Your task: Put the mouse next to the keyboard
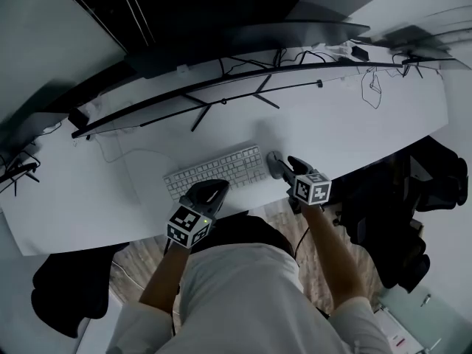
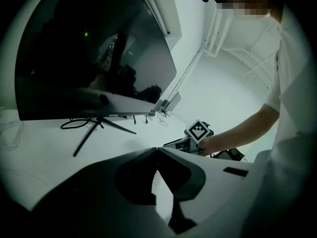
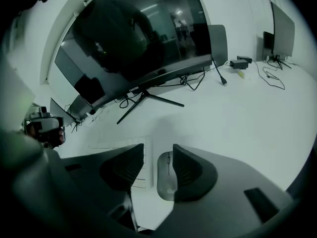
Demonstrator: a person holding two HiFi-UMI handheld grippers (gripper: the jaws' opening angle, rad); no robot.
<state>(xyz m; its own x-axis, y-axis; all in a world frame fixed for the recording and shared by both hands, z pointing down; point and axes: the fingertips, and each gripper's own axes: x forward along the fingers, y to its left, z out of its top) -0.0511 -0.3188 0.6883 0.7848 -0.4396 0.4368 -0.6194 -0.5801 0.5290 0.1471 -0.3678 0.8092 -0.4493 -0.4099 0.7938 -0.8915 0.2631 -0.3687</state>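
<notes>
Mouse (image 3: 166, 185) lies on counter (image 1: 81, 198), just right of keyboard (image 1: 217, 172). Right gripper (image 3: 158, 148) fingers wide apart, gripping nothing. Left gripper (image 2: 157, 151) fingers closed, empty. Placement looks done; next, lift clear without nudging it.

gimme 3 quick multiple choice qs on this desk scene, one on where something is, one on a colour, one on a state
1. Where does the mouse lie relative to the keyboard?
A. just off its right end
B. on top of it
C. off its left end

2. What colour is the keyboard?
A. black
B. white
C. red

3. The jaws of the right gripper are:
A. clamped on the mouse
B. shut with nothing between them
C. apart

Answers:
1 A: the head view shows the mouse beside the keyboard's right edge.
2 B: its keys and case show white.
3 C: the right gripper view shows a wide gap between the jaws, with the mouse not pinched.
</notes>
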